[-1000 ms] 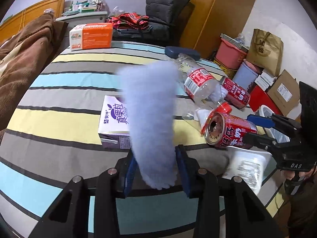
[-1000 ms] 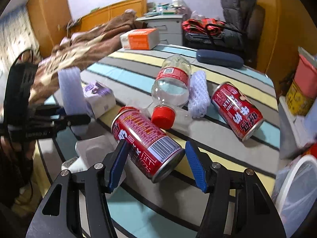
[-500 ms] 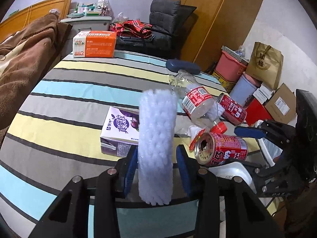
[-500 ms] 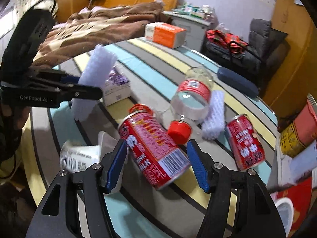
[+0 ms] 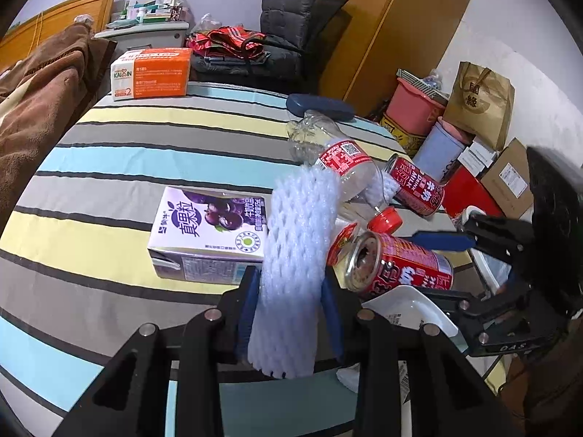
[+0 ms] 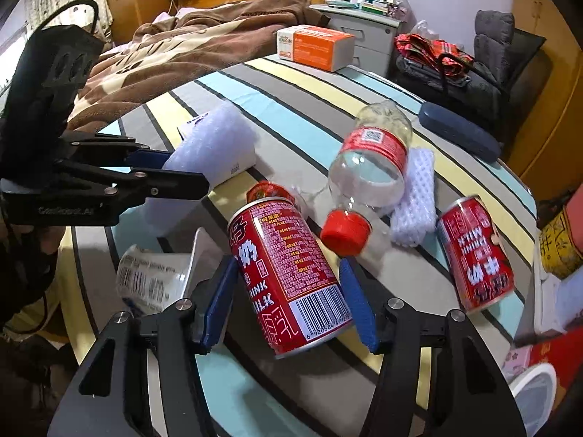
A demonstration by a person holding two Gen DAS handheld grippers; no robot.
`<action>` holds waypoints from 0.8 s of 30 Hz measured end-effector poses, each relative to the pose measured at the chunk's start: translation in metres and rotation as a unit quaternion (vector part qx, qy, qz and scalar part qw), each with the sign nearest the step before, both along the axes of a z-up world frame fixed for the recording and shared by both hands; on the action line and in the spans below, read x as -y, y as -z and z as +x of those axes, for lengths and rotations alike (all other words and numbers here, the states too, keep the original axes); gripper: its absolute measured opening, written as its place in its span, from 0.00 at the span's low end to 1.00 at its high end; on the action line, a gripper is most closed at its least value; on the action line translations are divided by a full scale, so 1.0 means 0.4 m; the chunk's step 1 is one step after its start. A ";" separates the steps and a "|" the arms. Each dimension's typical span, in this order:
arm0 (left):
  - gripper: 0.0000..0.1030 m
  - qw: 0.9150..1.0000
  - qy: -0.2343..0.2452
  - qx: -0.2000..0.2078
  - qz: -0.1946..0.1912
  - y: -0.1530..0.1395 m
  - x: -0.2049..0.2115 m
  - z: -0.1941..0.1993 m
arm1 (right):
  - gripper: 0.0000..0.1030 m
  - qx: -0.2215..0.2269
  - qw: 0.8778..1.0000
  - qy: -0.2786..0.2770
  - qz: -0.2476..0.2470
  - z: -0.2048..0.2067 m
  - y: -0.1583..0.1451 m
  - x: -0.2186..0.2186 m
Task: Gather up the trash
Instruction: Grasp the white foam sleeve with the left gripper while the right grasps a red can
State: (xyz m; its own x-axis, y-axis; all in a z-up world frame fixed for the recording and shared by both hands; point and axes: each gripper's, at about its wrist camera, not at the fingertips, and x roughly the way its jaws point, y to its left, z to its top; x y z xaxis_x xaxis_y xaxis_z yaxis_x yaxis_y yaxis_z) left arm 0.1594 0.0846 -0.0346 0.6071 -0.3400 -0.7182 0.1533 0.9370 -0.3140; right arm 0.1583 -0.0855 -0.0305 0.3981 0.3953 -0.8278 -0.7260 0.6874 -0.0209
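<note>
The left tool (image 5: 291,306) pinches a white foam sleeve (image 5: 297,255) upright, lifted off the striped counter (image 5: 109,167) for carrying away. The right tool (image 6: 288,306) stands spread around a red milk can (image 6: 288,273), not visibly squeezing it; bottle (image 6: 371,167) just ahead.

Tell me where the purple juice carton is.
In the left wrist view, the purple juice carton lies on the striped table, just left of the foam sleeve.

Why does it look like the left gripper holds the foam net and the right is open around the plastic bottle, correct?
Not quite. The right gripper is open around a red milk can, not the bottle, as the right wrist view shows. The left gripper does hold the foam net.
</note>
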 end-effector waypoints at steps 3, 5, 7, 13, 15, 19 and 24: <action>0.34 1.000 0.002 0.005 0.002 -0.006 0.004 -0.006 | 0.54 -0.001 1.000 0.018 0.013 -0.001 -0.003 0.022; 0.34 1.000 0.003 0.005 0.006 -0.007 0.009 -0.008 | 0.52 -0.003 0.999 0.038 0.027 -0.001 -0.005 0.044; 0.34 1.000 0.004 0.008 0.006 -0.013 0.011 -0.014 | 0.50 -0.006 0.998 0.052 0.043 0.000 -0.005 0.061; 0.35 0.999 0.014 -0.006 0.034 0.006 0.032 -0.002 | 0.49 -0.002 0.998 0.063 0.031 -0.014 -0.006 0.057; 0.37 0.999 0.018 -0.013 0.032 0.014 0.039 0.000 | 0.50 -0.001 0.998 0.059 0.016 -0.015 -0.008 0.046; 0.43 0.999 0.022 -0.038 0.017 0.045 0.046 0.016 | 0.50 0.005 0.999 0.048 0.000 -0.014 -0.005 0.035; 0.43 0.999 0.018 -0.038 0.017 0.045 0.047 0.019 | 0.51 -0.002 0.998 0.058 0.004 -0.005 -0.002 0.040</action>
State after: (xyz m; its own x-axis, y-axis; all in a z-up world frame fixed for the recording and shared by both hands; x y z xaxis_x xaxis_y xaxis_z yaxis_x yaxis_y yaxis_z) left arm 0.1671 0.0658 -0.0527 0.5385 -0.3342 -0.7735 0.1633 0.9420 -0.2933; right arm 0.1565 -0.1014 -0.0296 0.4375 0.3525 -0.8272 -0.6413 0.7672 -0.0123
